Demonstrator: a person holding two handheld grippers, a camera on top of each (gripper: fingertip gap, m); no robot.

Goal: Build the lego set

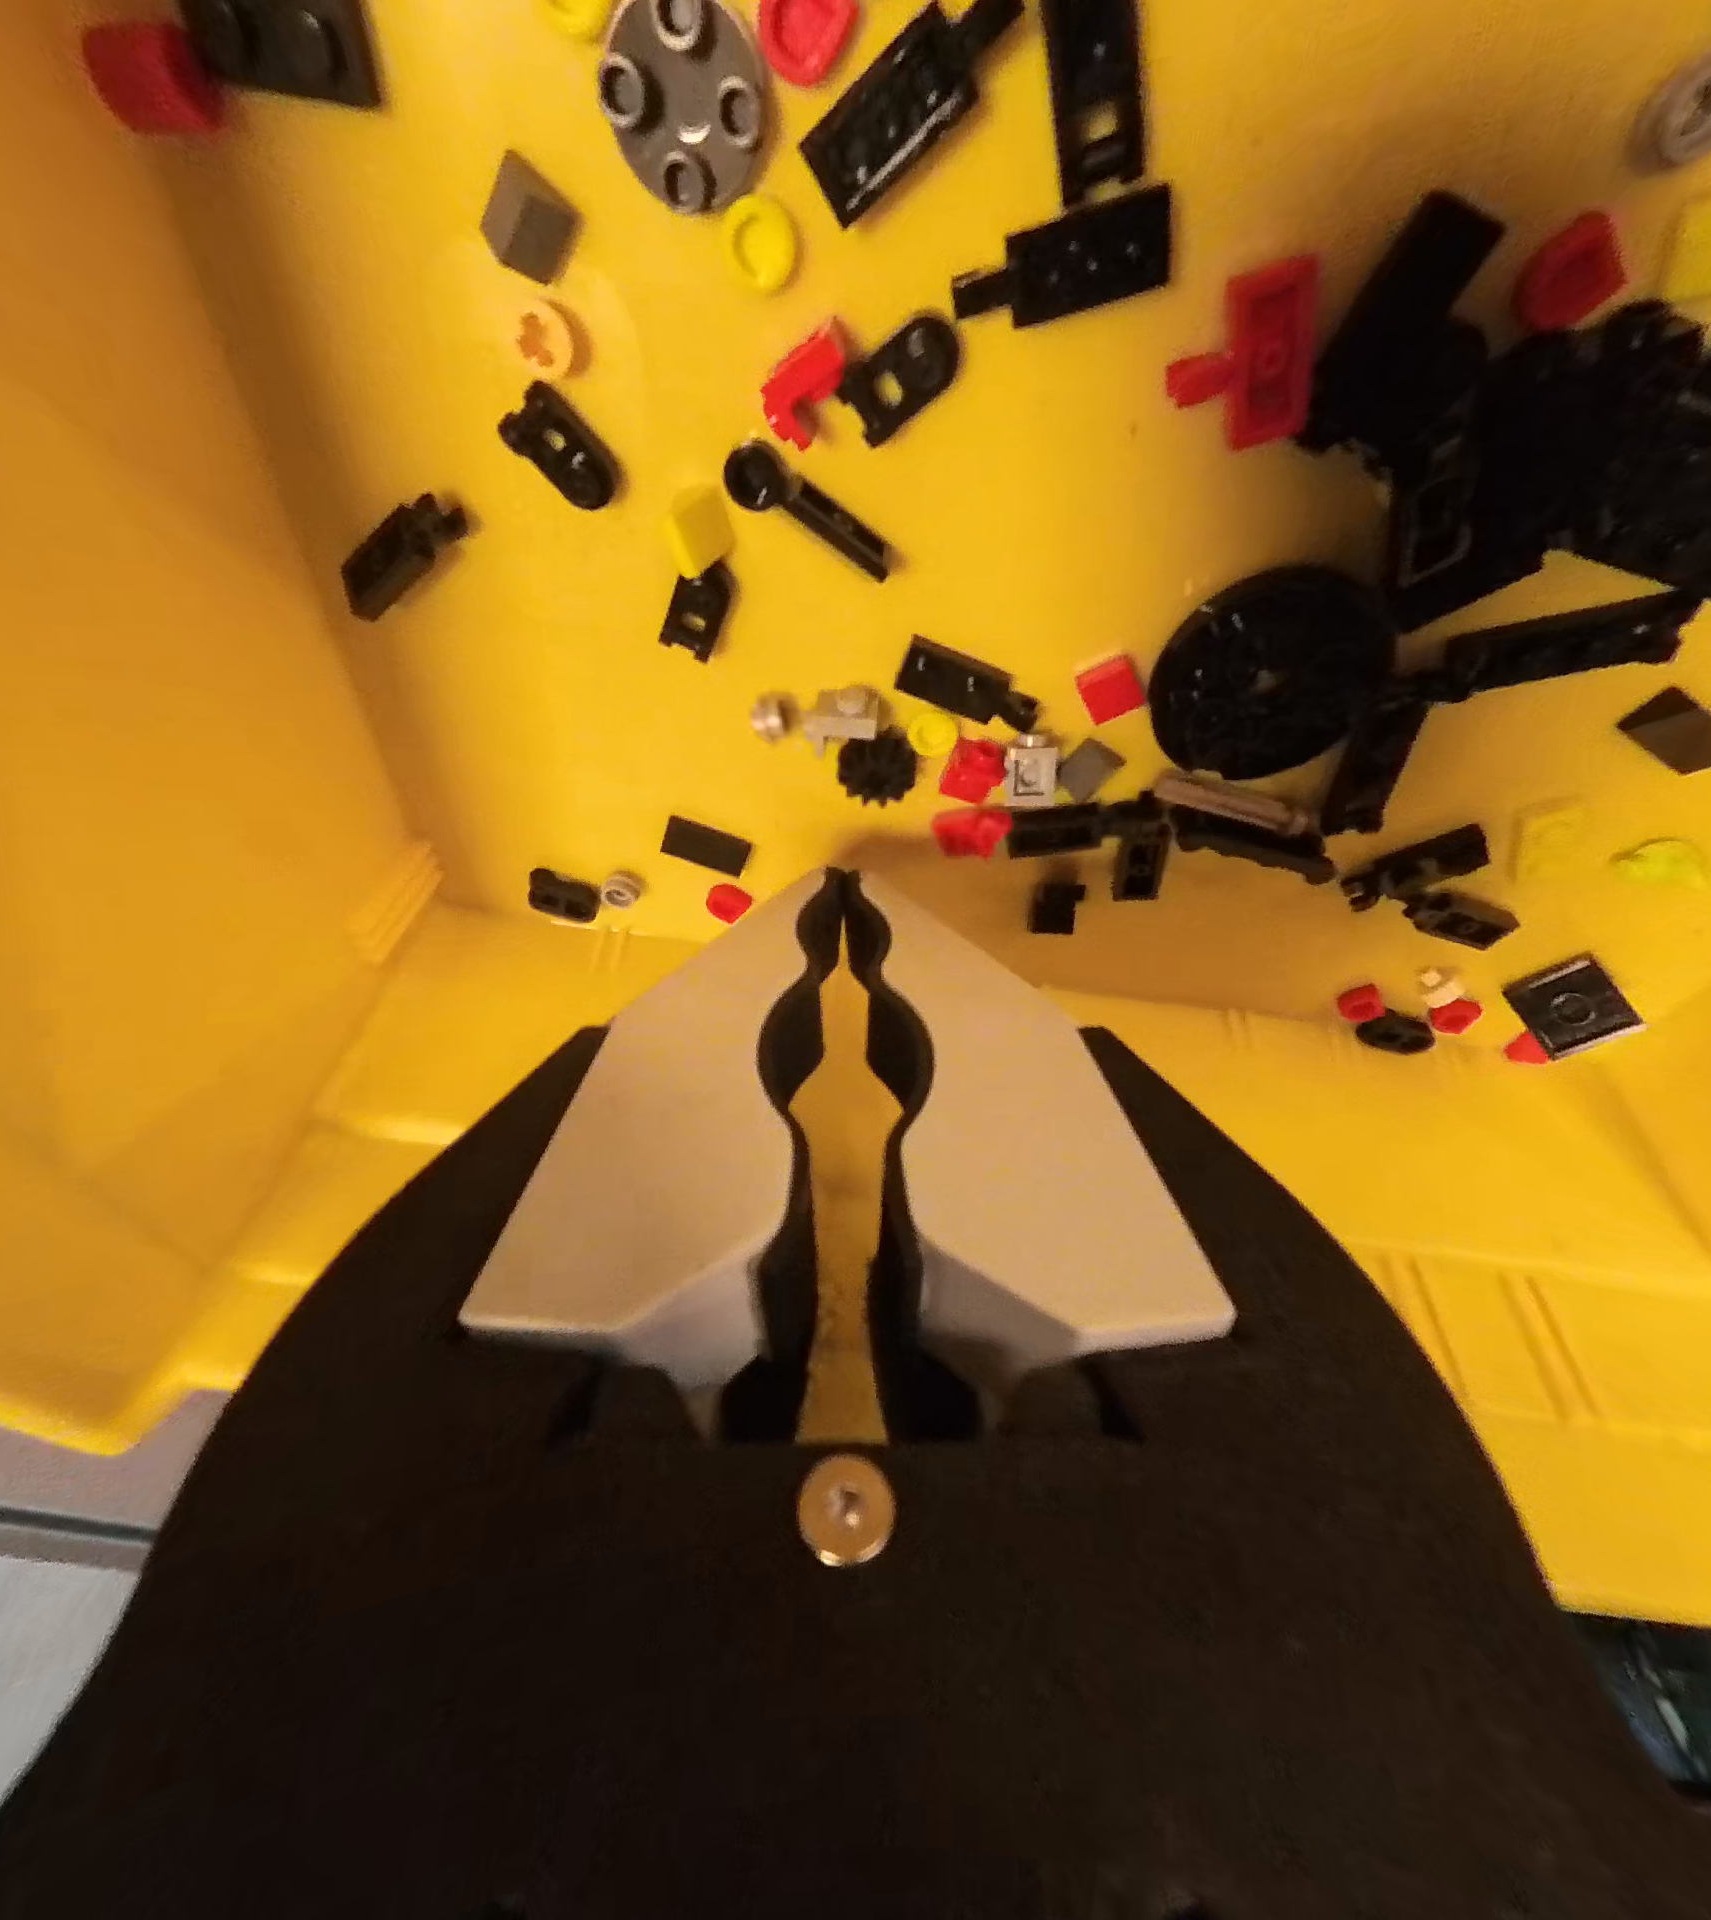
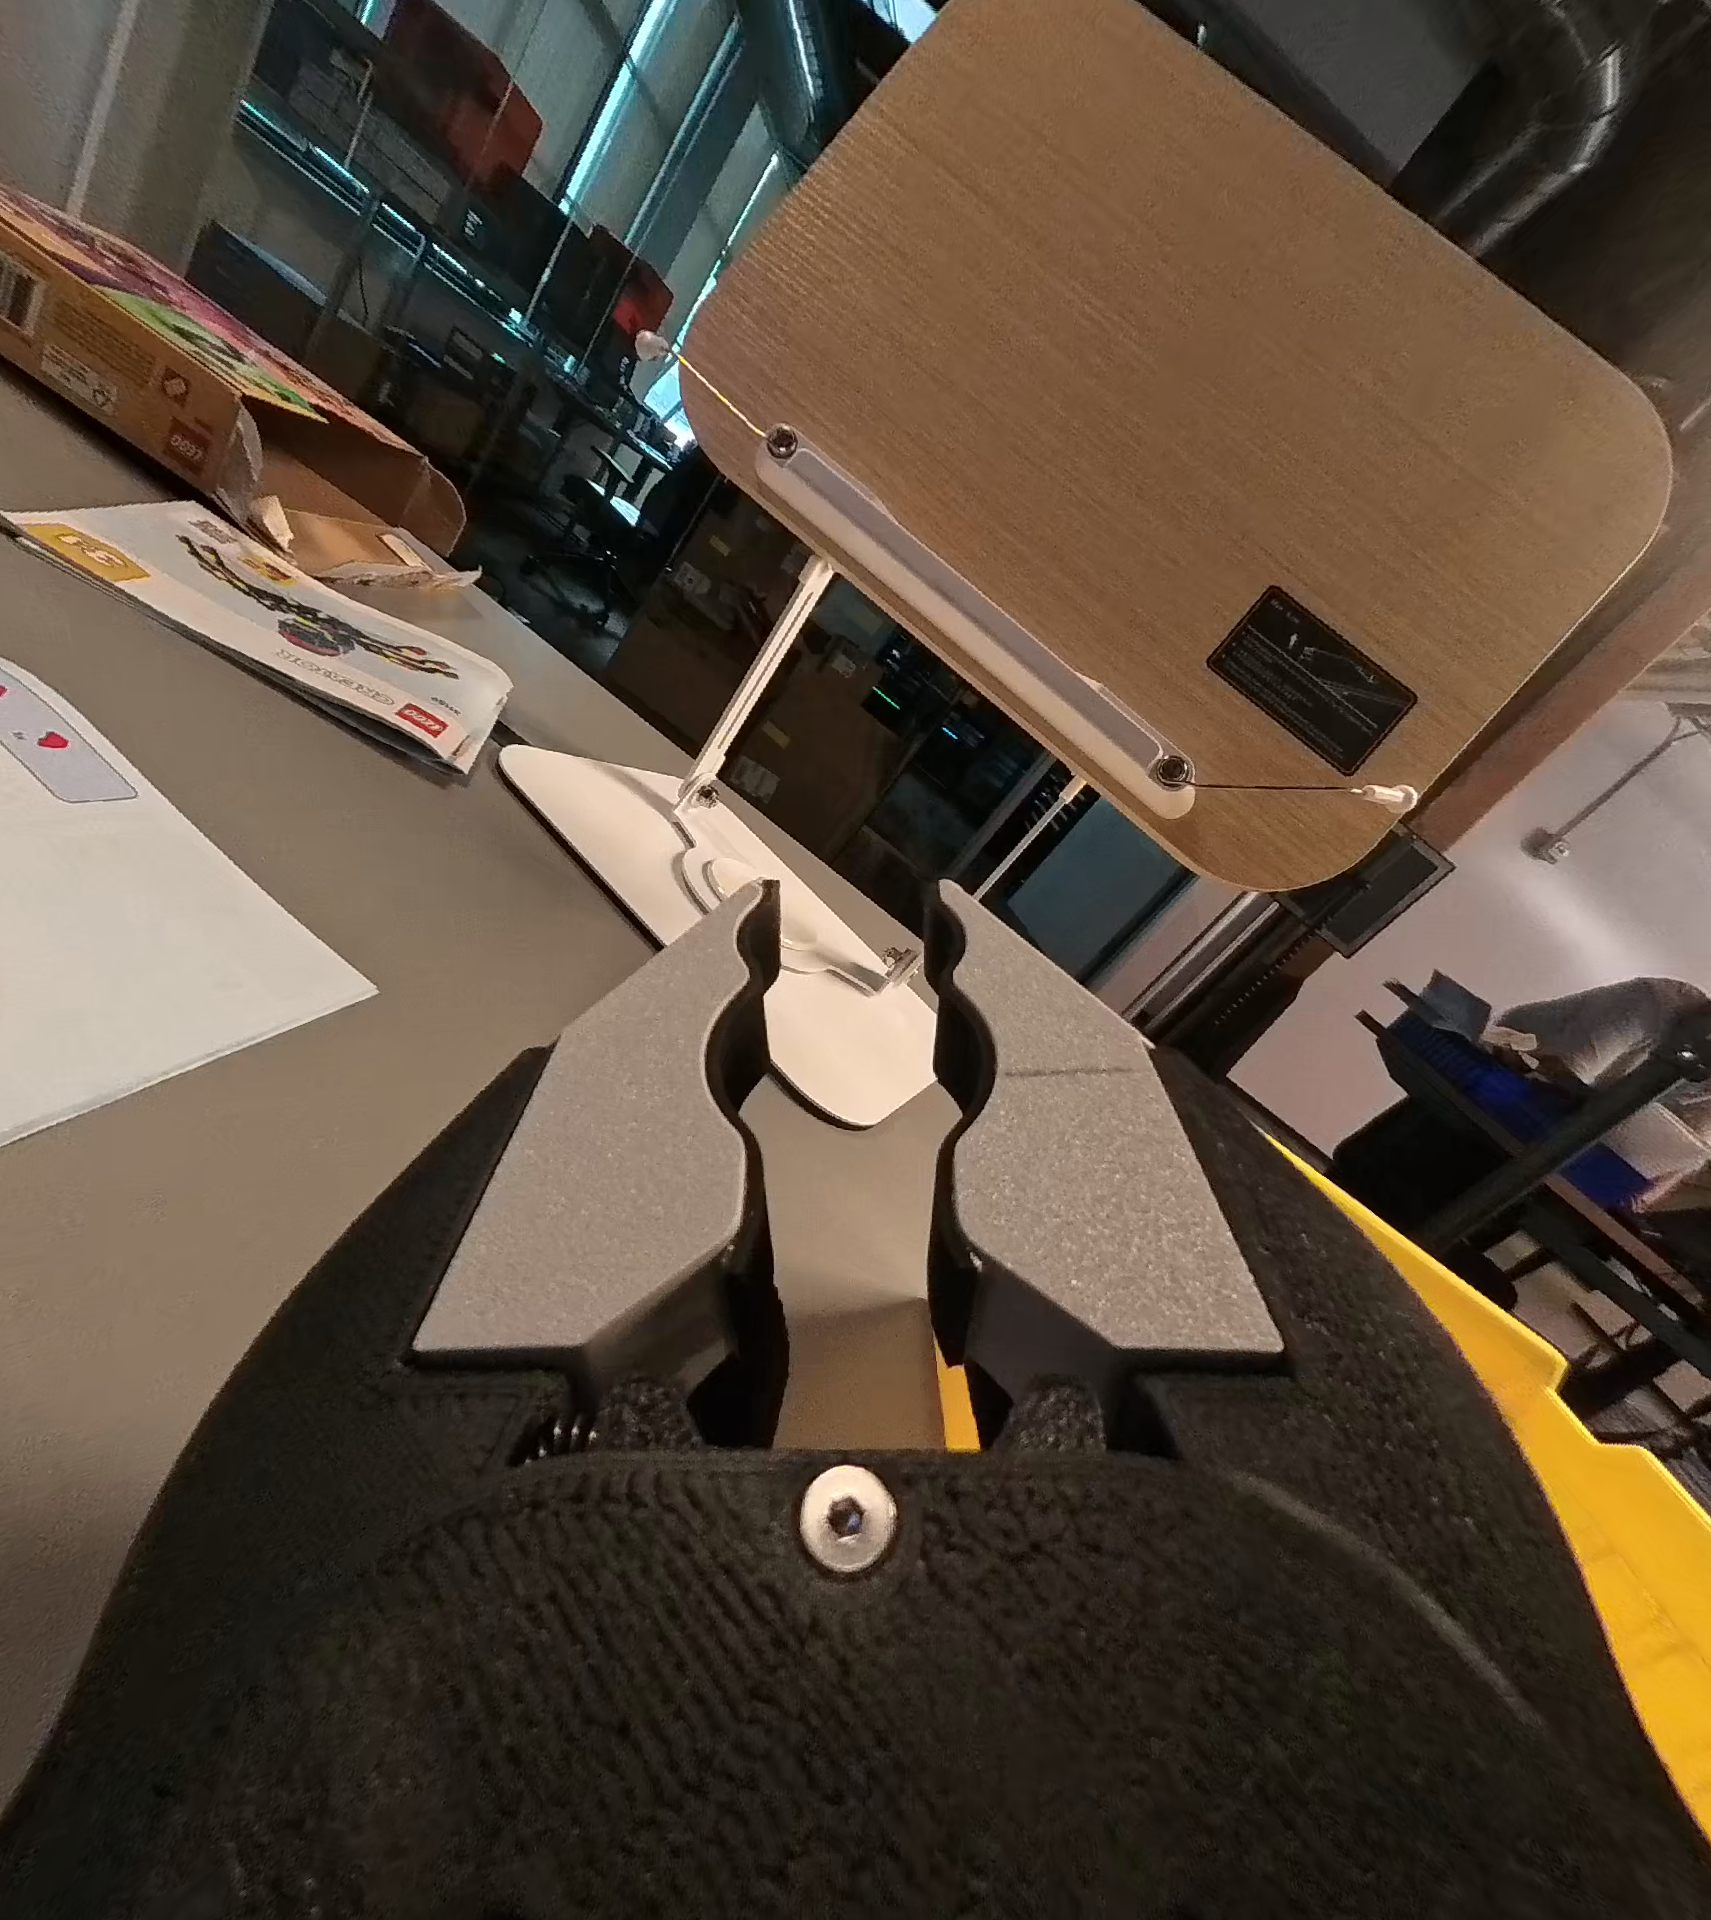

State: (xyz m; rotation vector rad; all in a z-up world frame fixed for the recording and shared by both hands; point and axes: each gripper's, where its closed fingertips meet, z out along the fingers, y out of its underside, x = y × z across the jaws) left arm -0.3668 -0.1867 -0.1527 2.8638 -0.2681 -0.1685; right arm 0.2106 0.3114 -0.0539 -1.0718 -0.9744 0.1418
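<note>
My left gripper (image 1: 838,885) is shut, its fingertips touching each other above the near side of a yellow tray (image 1: 207,935). Loose black, red, grey and yellow Lego pieces are scattered over the tray. A small red piece (image 1: 728,900) and a black tile (image 1: 705,844) lie just left of the tips. A black partial build (image 1: 1578,457) with a black wheel (image 1: 1266,675) sits at the right. My right gripper (image 2: 856,909) is open and empty above a grey table (image 2: 363,831), pointing away from the tray.
In the right wrist view, an instruction sheet (image 2: 51,935), a booklet (image 2: 290,623) and an opened cardboard box (image 2: 103,332) lie on the table at the left. A wooden panel (image 2: 1194,416) on a white stand (image 2: 622,821) is ahead. The tray's yellow edge (image 2: 1557,1507) is at the right. The gap from one gripper's tips to the other's is roughly 75 centimetres.
</note>
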